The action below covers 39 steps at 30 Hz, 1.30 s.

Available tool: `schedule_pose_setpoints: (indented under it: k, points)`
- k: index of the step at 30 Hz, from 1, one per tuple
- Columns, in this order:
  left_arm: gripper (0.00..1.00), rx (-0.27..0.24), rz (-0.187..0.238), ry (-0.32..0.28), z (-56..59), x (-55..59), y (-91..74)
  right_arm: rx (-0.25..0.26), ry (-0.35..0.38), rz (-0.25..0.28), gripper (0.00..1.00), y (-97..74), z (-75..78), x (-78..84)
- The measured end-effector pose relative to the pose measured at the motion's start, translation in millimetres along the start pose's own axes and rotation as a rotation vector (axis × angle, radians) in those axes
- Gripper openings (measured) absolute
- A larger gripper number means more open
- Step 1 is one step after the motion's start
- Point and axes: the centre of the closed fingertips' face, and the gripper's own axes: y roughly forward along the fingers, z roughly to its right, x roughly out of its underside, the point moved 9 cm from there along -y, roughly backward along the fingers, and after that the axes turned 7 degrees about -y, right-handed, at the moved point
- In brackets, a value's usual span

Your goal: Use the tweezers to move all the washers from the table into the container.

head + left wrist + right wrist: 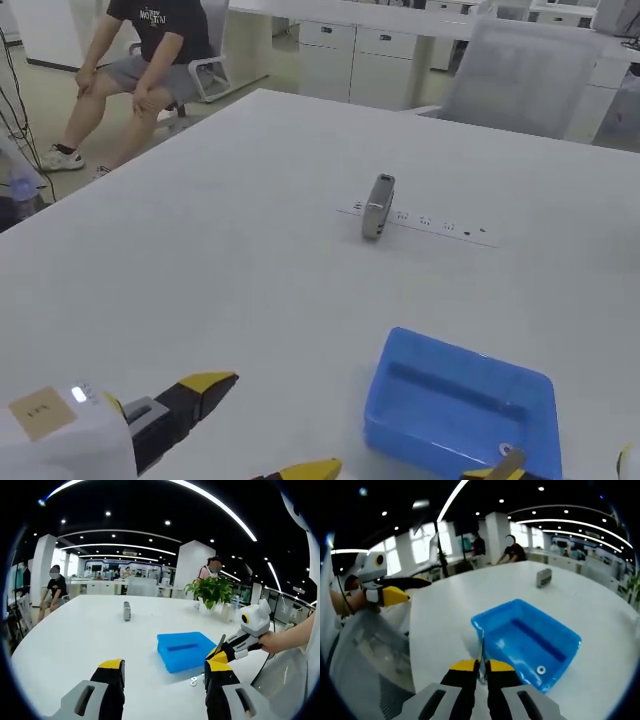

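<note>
Desk duty: my right gripper [481,665] is closed tight on the tweezers [482,652], their tips near the rim of the blue container [515,635], where one washer [540,669] lies. My left gripper [165,666] hangs with its jaws apart above the white desk [75,630]. Two washers [194,680] lie just beside the container.

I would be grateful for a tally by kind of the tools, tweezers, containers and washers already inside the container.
Tools: 2, the left tool and the right tool
Tweezers: 1, the tweezers gripped by the right tool
Containers: 1, the blue container
Washers inside it: 1, a washer
Total: 5
</note>
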Motion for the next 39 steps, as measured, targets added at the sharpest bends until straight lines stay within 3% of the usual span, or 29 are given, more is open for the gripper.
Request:
schedule_pose_setpoints:
  k: [10,20,27,34,39]
  points:
    - [0.64,-0.002,0.0,0.0,-0.7,0.1,-0.1,-0.01,0.0,-0.001,0.04,1.0,-2.7,-0.5]
    - [0.64,-0.003,-0.002,0.002,-0.6,0.6,-0.3,-0.002,-0.052,-0.029,0.04,1.3,-3.7,-0.6]
    - [0.63,-0.006,-0.007,0.006,-0.8,1.0,-0.2,-0.002,-0.084,-0.021,0.03,2.3,-5.2,-0.6]
    - [0.63,0.0,-0.009,0.008,-0.1,1.0,0.1,0.013,-0.015,-0.034,0.03,3.6,-0.1,-2.1]
    - [0.62,-0.007,-0.002,0.004,-1.3,0.5,-0.6,0.003,-0.021,-0.049,0.03,4.1,-3.4,-4.6]
